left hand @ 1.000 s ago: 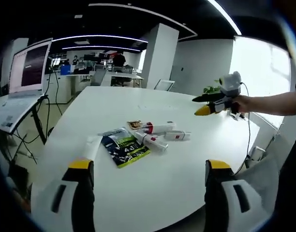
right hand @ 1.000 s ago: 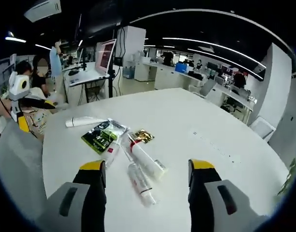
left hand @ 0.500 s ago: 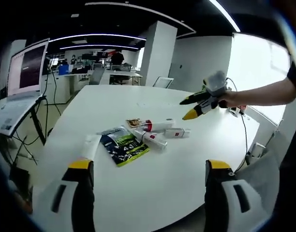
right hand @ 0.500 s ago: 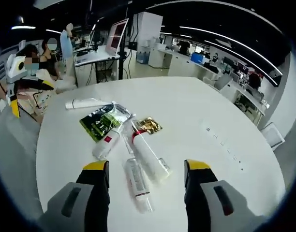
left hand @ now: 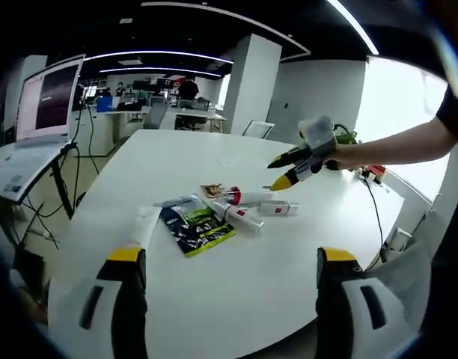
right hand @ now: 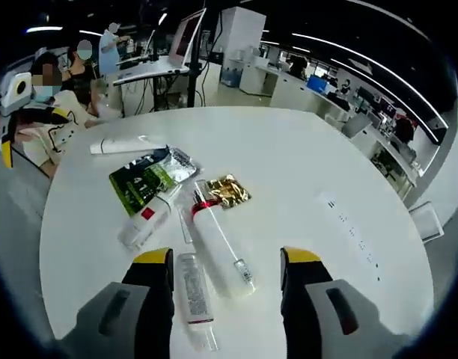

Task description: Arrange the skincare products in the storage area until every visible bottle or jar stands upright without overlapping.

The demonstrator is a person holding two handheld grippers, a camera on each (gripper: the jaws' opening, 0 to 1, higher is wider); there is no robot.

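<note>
Both views face the tubes (left hand: 240, 213) (right hand: 214, 247) from opposite table (left hand: 236, 299) (right hand: 304, 157) sides.

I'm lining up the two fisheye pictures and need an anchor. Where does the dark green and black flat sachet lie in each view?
Left gripper view: the dark green and black flat sachet lies left of centre, just left of the white tubes.
Right gripper view: the sachet lies upper left of centre, above the tubes.
Shared landmark: the crinkled gold foil packet, touching the red collar of the long white tube.
</note>
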